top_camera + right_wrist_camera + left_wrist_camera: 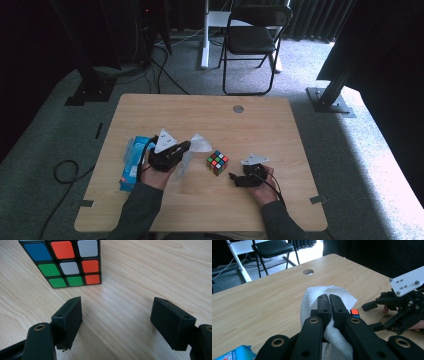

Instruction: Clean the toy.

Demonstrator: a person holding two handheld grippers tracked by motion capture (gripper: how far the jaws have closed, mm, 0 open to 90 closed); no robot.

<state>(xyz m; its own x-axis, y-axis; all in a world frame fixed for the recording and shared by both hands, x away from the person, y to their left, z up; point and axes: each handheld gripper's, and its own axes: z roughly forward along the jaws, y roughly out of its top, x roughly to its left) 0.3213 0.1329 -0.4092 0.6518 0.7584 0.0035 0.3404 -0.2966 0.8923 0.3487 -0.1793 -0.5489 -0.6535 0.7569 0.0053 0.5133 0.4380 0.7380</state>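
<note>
Pinching a white tissue [337, 296] between its jaws, the left gripper [329, 303] sat just to the left of the puzzle cube [217, 162], which serves as the landmark for everything else on the wooden table [250, 125]. In the left gripper view the two black jaws were pressed together with the sheet caught between them, the paper bulging out ahead of the tips and hanging crumpled below them. From the high view the same tissue [192, 150] rose loosely off the tabletop, near the cube's left side but apart from it. The cube rested flat on the table, roughly midway between the two hands, touching neither tool. In the right gripper view its near face [67, 262] showed blue, orange and white squares along the top row, with green, white and orange ones below. The right gripper [116, 320] lay just to the right of the cube, its jaws spread wide with bare wood between them and nothing held; the cube stood just beyond the jaw tips. In the high view that right gripper [239, 179] was low over the table with its jaws turned toward the cube. A blue packet [131, 167] lay well to the left of the cube, past the left hand [155, 176]. A round cable hole [238, 108] sat beyond the cube near the table's far edge.
</note>
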